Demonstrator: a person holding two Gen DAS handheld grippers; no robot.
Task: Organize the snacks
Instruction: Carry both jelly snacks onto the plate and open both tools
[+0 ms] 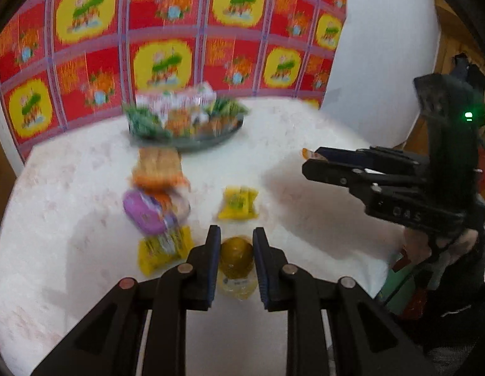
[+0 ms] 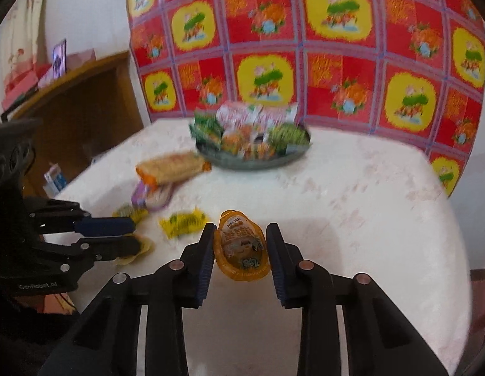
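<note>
White mottled tabletop [image 2: 352,188] backed by a red-and-yellow patterned sheet [image 2: 305,47]; left gripper [image 1: 233,261] clamped on a clear yellow jelly cup [image 1: 236,258], right gripper [image 2: 241,252] pressed on an orange-lidded jelly cup [image 2: 241,246], each apparently lifted for the tray; dark oval tray [image 2: 252,161] at the back already heaped with green, orange and pink packets; loose snacks, among them a long orange packet [image 2: 172,169], lie between tray and grippers.

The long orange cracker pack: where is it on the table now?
The long orange cracker pack lies flat on the white table, left of centre in the right wrist view, just in front-left of the snack tray and touching the purple packet on its near side.
</note>
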